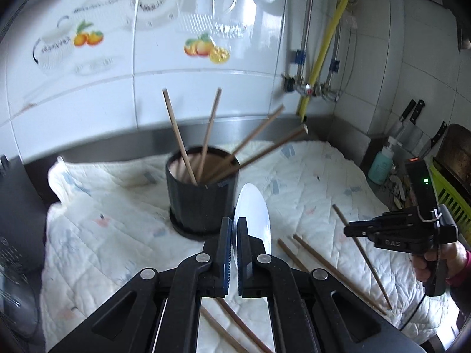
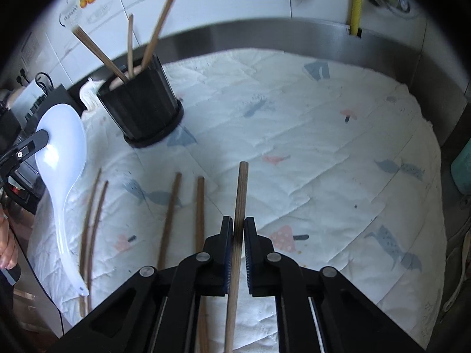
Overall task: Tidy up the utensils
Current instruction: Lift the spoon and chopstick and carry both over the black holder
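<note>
Now L tool point(image 1: 234, 226) clamps white spoon point(image 2: 61, 147); R tool point(image 2: 238, 226) clamps chopstick point(image 2: 240, 188).

Black claw point(image 1: 234, 226) arms, silver rivets, blue pads (one body marked "DAS"); pink sleeve point(image 1: 459, 267).

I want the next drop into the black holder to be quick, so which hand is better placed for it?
Probably left: the left gripper, shut on the white spoon, is raised facing the black holder. The right gripper grips a chopstick farther away.
</note>
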